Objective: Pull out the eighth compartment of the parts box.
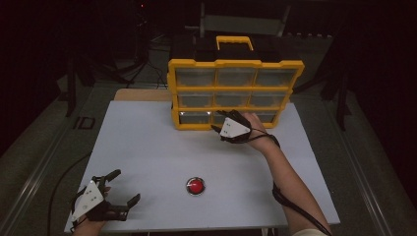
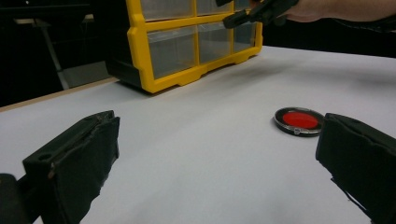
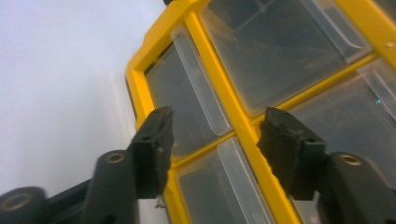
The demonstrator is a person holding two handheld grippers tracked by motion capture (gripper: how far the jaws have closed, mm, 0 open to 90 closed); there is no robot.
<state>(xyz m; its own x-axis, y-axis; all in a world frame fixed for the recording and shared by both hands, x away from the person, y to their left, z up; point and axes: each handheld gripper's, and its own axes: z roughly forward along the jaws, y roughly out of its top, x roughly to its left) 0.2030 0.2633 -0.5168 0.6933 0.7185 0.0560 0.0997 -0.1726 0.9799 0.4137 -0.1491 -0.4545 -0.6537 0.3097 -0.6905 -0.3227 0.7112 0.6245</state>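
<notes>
A yellow organiser (image 1: 235,64) with clear drawers stands upright at the back of the white table (image 1: 147,142). My right gripper (image 1: 222,121) is open, held close to the front of its bottom row. In the right gripper view the jaws of the right gripper (image 3: 217,140) stand apart on either side of a yellow divider (image 3: 233,112) between clear drawers (image 3: 187,93), with nothing between them. My left gripper (image 1: 124,187) rests wide open at the near left corner of the table. A red round button (image 1: 195,186) lies right of it and shows in the left gripper view (image 2: 299,120).
The organiser (image 2: 187,46) has a yellow carry handle (image 1: 234,41) on top. A black cable (image 1: 295,206) trails along the right forearm. The table's front edge (image 1: 196,229) runs just behind the left gripper. Dark floor surrounds the table.
</notes>
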